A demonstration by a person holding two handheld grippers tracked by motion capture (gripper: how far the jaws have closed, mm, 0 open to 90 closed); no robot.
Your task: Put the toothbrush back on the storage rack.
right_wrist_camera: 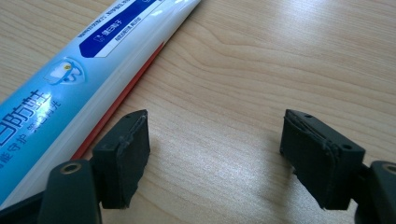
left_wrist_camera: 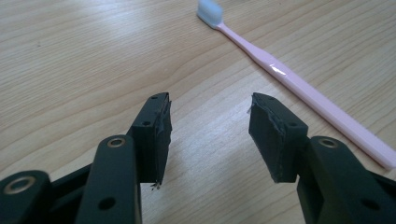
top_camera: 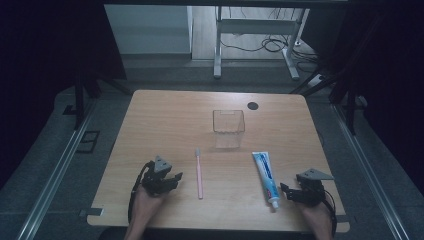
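Resting low at the near edge of the desk, both grippers wait beside their things. The left gripper has its fingers parted with nothing between them, and the pink toothbrush lies flat just to its right, bristles pointing away toward the clear cup that stands farther back in the middle. The right gripper also has its fingers spread wide and empty, just beside the cap end of the toothpaste tube (the tube lies lengthwise, nozzle toward the person).

To my eye the step in hand is picking up the toothbrush. It would go best if the left gripper slides sideways until the thin handle sits squarely between the fingers, comes down close to the wood, and closes across the handle's middle so the brush does not pivot or slip when lifted.
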